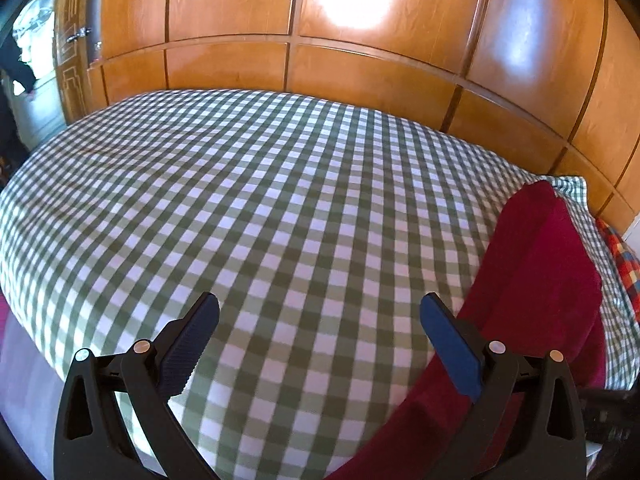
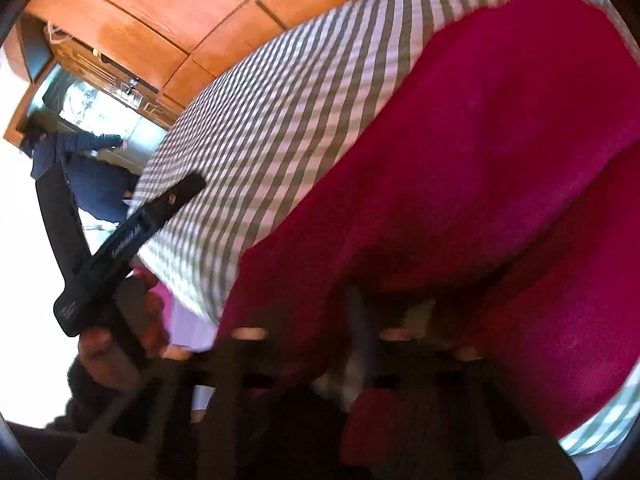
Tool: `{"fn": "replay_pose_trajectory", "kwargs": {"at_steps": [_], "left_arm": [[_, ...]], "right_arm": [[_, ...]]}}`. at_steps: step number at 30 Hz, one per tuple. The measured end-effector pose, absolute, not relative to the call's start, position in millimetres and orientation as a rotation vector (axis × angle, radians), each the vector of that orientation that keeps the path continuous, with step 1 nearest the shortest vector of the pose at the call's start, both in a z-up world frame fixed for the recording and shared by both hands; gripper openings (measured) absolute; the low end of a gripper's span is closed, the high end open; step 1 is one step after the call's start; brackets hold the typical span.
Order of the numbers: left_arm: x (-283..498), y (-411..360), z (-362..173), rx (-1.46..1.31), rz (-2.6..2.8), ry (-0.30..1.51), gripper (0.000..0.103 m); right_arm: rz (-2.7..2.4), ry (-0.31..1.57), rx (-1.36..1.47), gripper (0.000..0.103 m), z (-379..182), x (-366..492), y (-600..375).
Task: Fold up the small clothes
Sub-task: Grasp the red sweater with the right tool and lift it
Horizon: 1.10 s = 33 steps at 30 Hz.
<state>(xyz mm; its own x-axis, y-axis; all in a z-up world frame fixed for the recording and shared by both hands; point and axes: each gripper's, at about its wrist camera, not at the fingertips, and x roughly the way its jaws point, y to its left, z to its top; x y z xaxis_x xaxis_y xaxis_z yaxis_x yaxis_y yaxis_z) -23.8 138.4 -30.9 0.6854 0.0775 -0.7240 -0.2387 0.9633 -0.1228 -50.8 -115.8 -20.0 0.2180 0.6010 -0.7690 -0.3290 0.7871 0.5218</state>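
Observation:
A dark red garment lies along the right side of the bed, on a green-and-white checked sheet. My left gripper hovers open over bare sheet, its right finger beside the garment's left edge and nothing between the fingers. In the right wrist view the red garment fills the right half over the checked sheet. My right gripper is blurred and dark, its fingers together at the garment's near edge and shut on the cloth. A hand holds the left gripper at the lower left.
Glossy wooden wardrobe panels run close behind the bed. A red, blue and yellow plaid cloth lies at the far right edge. The bed's near-left corner drops off at the lower left. A person in dark clothes shows past the bed's left end.

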Motion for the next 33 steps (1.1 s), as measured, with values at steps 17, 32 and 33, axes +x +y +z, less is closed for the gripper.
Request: {"fn": "replay_pose_trajectory", "kwargs": {"at_steps": [17, 32, 33], "left_arm": [[-18, 111, -40, -0.144, 0.117, 0.848, 0.099], [-9, 99, -53, -0.115, 0.092, 0.901, 0.099], [-8, 96, -54, -0.105, 0.082, 0.905, 0.099]], "right_arm": [[0.204, 0.575, 0.233, 0.000, 156, -21, -317], [-0.466, 0.769, 0.341, 0.075, 71, 19, -540], [-0.403, 0.791, 0.328, 0.075, 63, 13, -523]]}}
